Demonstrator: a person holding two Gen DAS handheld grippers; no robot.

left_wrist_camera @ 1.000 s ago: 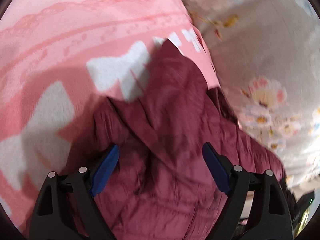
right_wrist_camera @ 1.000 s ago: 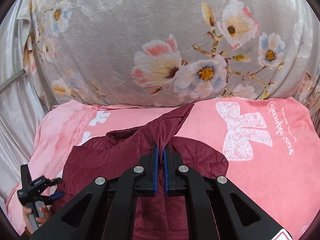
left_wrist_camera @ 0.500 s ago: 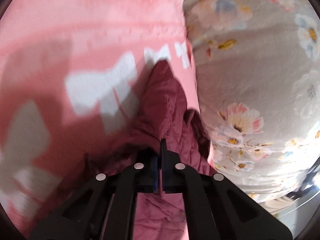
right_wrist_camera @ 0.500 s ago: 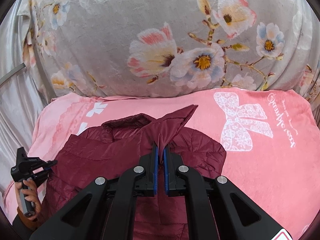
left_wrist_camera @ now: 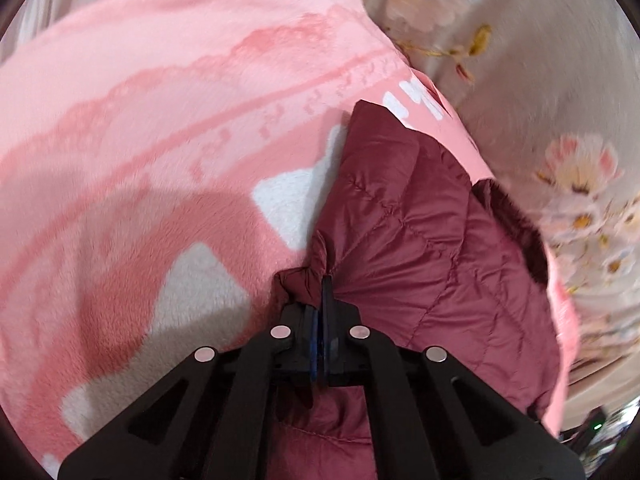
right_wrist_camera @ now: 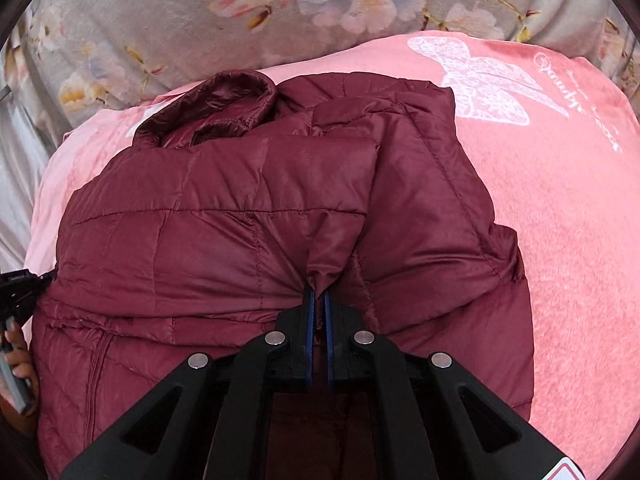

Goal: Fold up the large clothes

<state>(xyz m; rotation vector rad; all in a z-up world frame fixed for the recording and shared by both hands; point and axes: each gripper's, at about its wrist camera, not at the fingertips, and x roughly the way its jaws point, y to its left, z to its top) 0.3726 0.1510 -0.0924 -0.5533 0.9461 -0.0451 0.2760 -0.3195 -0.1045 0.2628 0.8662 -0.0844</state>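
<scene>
A dark red quilted puffer jacket (right_wrist_camera: 256,216) lies on a pink blanket (right_wrist_camera: 560,208), its collar (right_wrist_camera: 224,108) toward the far side and one part folded over the body. My right gripper (right_wrist_camera: 318,298) is shut on a pinch of the folded fabric near the jacket's middle. In the left wrist view my left gripper (left_wrist_camera: 320,284) is shut on a bunched edge of the same jacket (left_wrist_camera: 420,248), at its left side. That left gripper (right_wrist_camera: 20,284) shows at the left edge of the right wrist view, held by a hand (right_wrist_camera: 20,356).
The pink blanket (left_wrist_camera: 160,140) has white bow prints and a lace pattern. Behind it rises a grey floral blanket (right_wrist_camera: 160,20), also to the right in the left wrist view as grey floral cloth (left_wrist_camera: 560,80). Pale fabric hangs at the far left (right_wrist_camera: 16,168).
My left gripper went from wide open to shut on the jacket's edge. My right gripper came down with its fold, laying the raised fabric flat over the jacket.
</scene>
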